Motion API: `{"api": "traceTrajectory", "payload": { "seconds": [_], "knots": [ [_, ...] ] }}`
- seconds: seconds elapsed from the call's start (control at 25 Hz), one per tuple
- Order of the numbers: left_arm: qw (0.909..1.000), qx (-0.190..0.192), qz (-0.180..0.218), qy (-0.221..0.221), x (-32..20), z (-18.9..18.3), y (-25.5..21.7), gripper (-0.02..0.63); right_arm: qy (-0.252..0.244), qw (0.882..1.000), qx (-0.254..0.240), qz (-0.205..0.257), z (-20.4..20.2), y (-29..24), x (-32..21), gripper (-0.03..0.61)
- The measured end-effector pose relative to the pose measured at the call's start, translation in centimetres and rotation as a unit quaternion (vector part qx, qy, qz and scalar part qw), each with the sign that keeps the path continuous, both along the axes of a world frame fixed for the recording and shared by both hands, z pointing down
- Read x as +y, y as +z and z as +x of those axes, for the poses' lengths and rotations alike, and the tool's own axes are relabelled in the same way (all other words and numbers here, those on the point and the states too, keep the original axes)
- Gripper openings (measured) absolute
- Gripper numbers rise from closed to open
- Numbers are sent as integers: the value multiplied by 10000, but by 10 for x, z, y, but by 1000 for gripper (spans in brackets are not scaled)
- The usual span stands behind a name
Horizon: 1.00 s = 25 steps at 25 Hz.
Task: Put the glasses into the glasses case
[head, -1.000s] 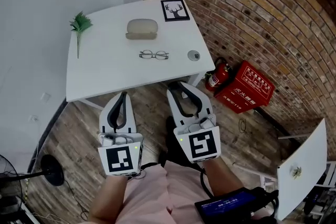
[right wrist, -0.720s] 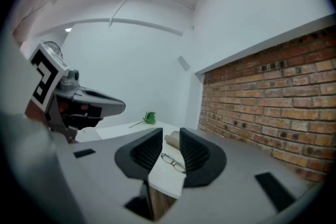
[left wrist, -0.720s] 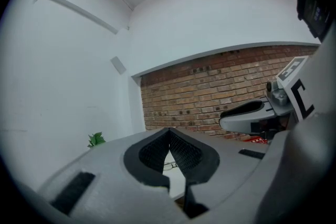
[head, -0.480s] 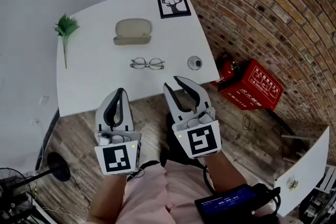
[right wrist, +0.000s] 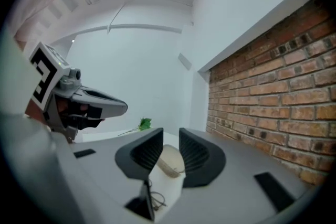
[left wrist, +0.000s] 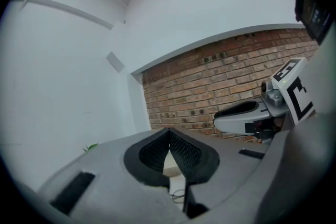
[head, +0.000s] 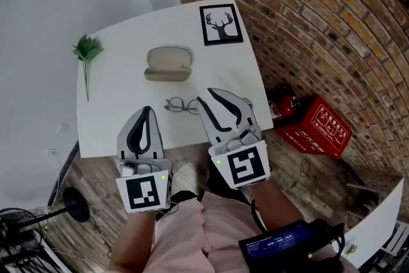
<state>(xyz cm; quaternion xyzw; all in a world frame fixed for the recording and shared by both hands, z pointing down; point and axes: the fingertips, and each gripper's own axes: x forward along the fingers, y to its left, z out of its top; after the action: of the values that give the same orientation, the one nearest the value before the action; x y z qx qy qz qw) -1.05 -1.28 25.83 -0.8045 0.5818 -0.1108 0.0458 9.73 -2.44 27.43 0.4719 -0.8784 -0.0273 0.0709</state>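
- Left gripper [head: 147, 110]: pale grey shell, long curved jaws lined with black ribbed pads.
- Right gripper [head: 208, 95]: same grey-and-black build, closing just now with nothing between the jaws.
- White marker cube [head: 144, 194] at the back of the left one, with a black square pattern on top and a small green light at one corner.
- Matching cube [head: 241, 165] at the back of the right one.
- Pink garment [head: 185, 236] over the torso.
- Black box [head: 284, 246] with a blue screen at the waist.
- Dark cable [head: 255, 219] running up from it.
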Motion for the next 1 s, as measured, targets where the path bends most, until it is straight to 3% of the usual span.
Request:
{"api": "traceTrajectory", "payload": {
  "seconds": [0.32,0.48,0.8,1.0],
  "knots": [
    [9982,207,494,-283,-21,-22,-39,7,-413,9980,186,432,-25,-41,-28,101],
    [9973,335,548,-365,-32,-43,-40,6,-547,9966,325,526,-45,-45,-42,101],
    [9980,515,279,-232,-67,-73,-18,6,-749,9953,584,202,-79,-17,-64,97],
    [9981,560,-222,-129,-78,-80,20,6,-944,9923,756,-265,-89,28,-64,94]
  ]
}}
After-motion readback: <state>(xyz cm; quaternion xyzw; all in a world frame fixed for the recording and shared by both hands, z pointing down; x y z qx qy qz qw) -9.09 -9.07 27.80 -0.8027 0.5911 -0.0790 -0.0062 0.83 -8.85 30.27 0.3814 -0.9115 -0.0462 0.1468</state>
